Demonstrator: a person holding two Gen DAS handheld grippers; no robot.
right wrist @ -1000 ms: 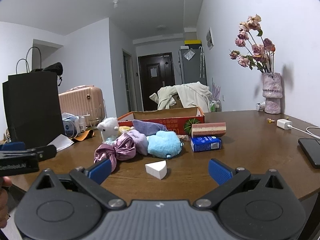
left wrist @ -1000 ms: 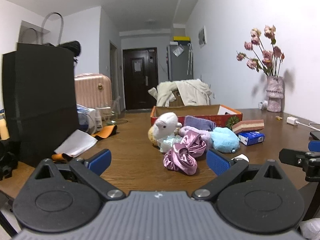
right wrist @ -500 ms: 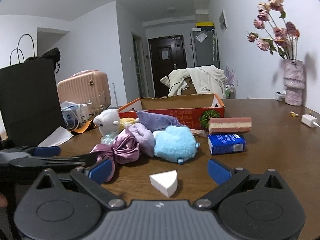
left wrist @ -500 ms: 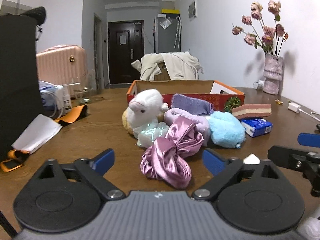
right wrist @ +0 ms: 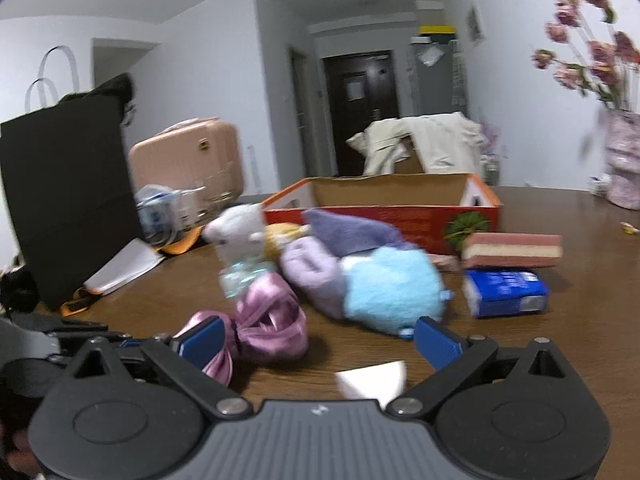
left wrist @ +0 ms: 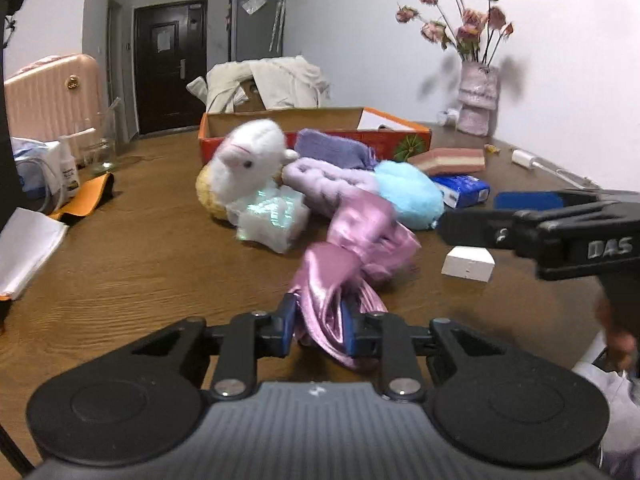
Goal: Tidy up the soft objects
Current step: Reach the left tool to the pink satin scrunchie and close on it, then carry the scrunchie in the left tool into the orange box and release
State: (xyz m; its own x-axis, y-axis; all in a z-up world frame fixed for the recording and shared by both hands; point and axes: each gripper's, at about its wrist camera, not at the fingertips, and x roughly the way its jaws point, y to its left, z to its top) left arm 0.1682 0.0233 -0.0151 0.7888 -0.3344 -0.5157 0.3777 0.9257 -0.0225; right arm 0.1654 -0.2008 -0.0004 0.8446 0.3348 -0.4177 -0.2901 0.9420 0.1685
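A pink satin scrunchie [left wrist: 352, 240] lies on the wooden table, and the jaws of my left gripper [left wrist: 318, 320] are closing on its near end, both blue pads pressing the fabric. Behind it sit a white llama plush [left wrist: 252, 160], a clear crinkly packet [left wrist: 272, 216], a lilac headband [left wrist: 324, 184], a purple cloth [left wrist: 332, 148] and a blue plush [left wrist: 408, 192]. My right gripper [right wrist: 320, 338] is open, with a white wedge sponge [right wrist: 372, 380] on the table between its fingers. The scrunchie [right wrist: 268, 320] lies just left of it.
An open red cardboard box [left wrist: 320, 120] stands behind the pile. A pink layered sponge [left wrist: 448, 158] and a blue tissue pack [left wrist: 464, 192] lie to the right, with a vase of dried flowers [left wrist: 476, 100] beyond. A black paper bag [right wrist: 68, 200] stands at the left.
Both grippers have come forward and tilted down toward the pile. The left jaws, wide open before, have closed onto the scrunchie. The right gripper now stands over the white sponge.
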